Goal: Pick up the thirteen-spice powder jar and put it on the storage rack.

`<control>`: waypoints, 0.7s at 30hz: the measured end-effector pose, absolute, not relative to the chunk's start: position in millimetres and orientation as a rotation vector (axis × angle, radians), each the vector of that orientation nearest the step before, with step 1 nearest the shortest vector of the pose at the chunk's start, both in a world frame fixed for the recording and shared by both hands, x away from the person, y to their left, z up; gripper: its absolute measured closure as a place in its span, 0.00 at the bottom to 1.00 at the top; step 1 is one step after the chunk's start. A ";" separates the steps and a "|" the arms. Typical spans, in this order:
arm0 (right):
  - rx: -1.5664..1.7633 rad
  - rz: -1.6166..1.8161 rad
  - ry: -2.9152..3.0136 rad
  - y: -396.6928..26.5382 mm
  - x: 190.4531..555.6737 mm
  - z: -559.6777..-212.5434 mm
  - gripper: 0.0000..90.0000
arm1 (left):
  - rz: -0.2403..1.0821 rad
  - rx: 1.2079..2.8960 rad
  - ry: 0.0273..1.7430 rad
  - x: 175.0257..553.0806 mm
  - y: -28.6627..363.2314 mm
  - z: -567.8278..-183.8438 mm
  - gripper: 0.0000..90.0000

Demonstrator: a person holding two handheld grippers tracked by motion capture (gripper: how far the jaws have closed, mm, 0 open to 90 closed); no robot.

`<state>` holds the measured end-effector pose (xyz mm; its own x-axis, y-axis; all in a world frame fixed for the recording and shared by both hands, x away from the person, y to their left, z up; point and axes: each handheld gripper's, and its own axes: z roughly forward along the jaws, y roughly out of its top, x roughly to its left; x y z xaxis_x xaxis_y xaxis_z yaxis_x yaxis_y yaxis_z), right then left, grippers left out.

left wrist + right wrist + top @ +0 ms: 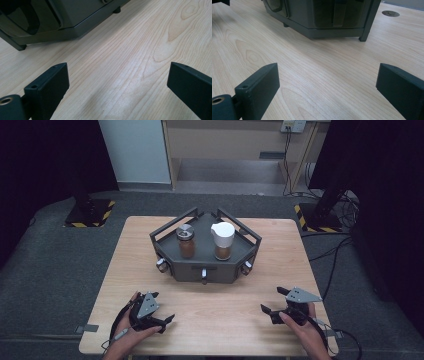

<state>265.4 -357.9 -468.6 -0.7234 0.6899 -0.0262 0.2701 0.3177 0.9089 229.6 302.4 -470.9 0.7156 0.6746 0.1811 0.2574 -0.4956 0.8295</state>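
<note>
I hold one pair of tongs in each hand, low over the near edge of a pale wooden tabletop. My left tongs and my right tongs both stand wide apart, released, with nothing between them but bare wood. Ahead of both, toward the far side, sits a dark grey rack holding two upright spice jars: one with a metal lid on the left, one with a white lid on the right. Each jar stands nearer the tongs on its own side, well apart from them.
</note>
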 end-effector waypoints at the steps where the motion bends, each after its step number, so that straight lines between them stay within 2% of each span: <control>1: 0.852 1.386 2.175 -358.3 264.6 -469.7 0.06 | 0.633 2.080 0.708 229.2 302.5 -470.7 0.04; 21: 0.906 1.368 2.124 -365.7 250.9 -483.8 0.05 | 0.646 2.068 0.739 225.6 304.6 -473.0 0.04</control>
